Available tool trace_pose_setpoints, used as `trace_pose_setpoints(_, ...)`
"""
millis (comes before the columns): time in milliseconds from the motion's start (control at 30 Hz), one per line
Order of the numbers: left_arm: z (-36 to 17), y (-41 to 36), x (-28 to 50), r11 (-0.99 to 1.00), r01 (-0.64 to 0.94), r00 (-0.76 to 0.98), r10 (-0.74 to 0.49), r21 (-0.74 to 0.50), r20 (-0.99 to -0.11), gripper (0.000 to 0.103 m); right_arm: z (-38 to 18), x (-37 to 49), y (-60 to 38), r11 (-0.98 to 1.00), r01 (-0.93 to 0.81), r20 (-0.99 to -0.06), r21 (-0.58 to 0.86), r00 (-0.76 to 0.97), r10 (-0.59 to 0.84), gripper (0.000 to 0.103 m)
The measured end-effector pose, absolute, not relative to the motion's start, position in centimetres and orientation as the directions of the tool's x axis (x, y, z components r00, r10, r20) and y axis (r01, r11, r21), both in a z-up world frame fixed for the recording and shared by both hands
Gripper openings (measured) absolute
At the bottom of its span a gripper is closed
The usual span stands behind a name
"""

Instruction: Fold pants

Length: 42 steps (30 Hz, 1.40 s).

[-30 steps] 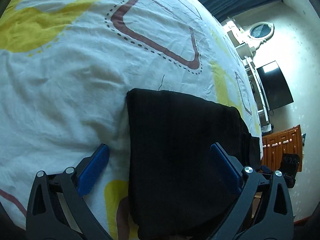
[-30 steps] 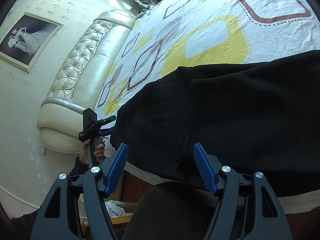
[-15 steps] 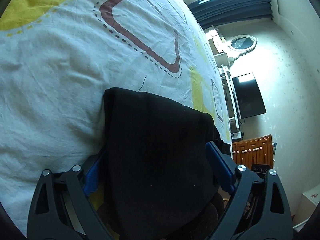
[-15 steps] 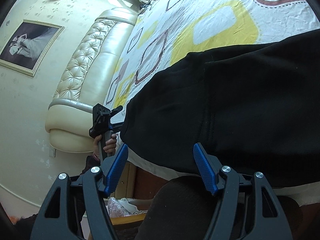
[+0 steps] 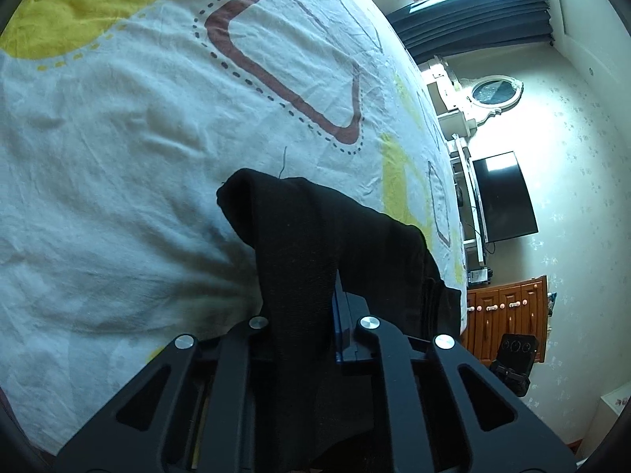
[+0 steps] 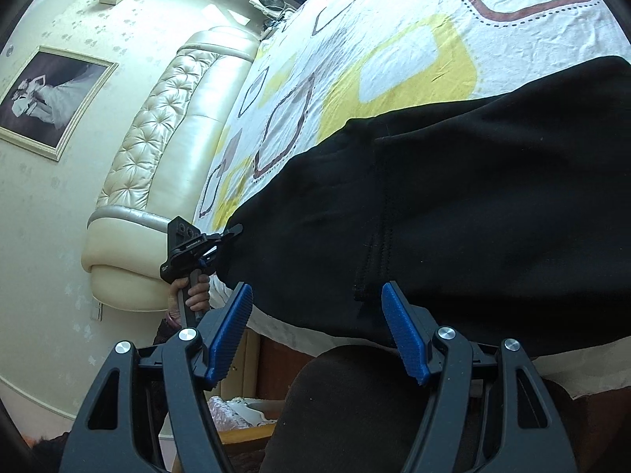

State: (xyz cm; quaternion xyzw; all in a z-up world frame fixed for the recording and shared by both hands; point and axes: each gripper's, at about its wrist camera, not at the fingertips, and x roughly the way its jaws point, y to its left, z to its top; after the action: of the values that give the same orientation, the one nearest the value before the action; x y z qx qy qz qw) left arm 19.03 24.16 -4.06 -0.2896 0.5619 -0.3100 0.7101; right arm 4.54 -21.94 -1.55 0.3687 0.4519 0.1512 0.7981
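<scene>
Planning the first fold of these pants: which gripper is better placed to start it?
Left. The left gripper is shut on the end of the pants, bunching it off the sheet. The right gripper is open, its blue pads beside the cloth edge, gripping nothing.

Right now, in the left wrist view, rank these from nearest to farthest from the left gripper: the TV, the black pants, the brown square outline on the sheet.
1. black pants: clamped in the left gripper.
2. brown square outline: up the bedsheet, ahead.
3. TV: on the far wall, right.
</scene>
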Motion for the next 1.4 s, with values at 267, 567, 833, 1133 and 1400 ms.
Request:
trace_pose_setpoints(267, 2.0, 21.6, 17.4, 0.626, 0.195, 0.204, -0.779, -0.755, -0.593, 0.012, -1.3, 2.8, -23.3, 0.675, 0.116, -0.607, 0.728, 0.567, 0.557, 0.068)
trace_pose_setpoints(567, 8.9, 14.9, 15.1, 0.632, 0.318, 0.199, -0.773, -0.707, -0.602, 0.012, -2.0, 1.9, -23.2, 0.705, 0.145, -0.662, 0.695, 0.51, 0.549, 0.068)
trace_pose_setpoints(833, 12.1, 6.9, 13.9, 0.634, 0.383, 0.162, -0.762, -0.672, -0.627, 0.012, -3.0, 0.6, -21.0, 0.759, 0.096, -0.726, 0.644, 0.389, 0.567, 0.068)
trace_pose_setpoints(1133, 11.0, -3.4, 12.4, 0.676, 0.443, 0.109, -0.693, -0.589, -0.713, 0.012, -4.8, -1.3, -20.0, 0.711, 0.079, -0.692, 0.698, 0.329, 0.643, 0.068)
trace_pose_setpoints(1400, 7.4, -11.6, 10.7, 0.739, 0.5, 0.109, -0.571, -0.452, -0.813, 0.012, -4.3, -2.7, -20.4, 0.698, 0.081, -0.675, 0.711, 0.355, 0.646, 0.068)
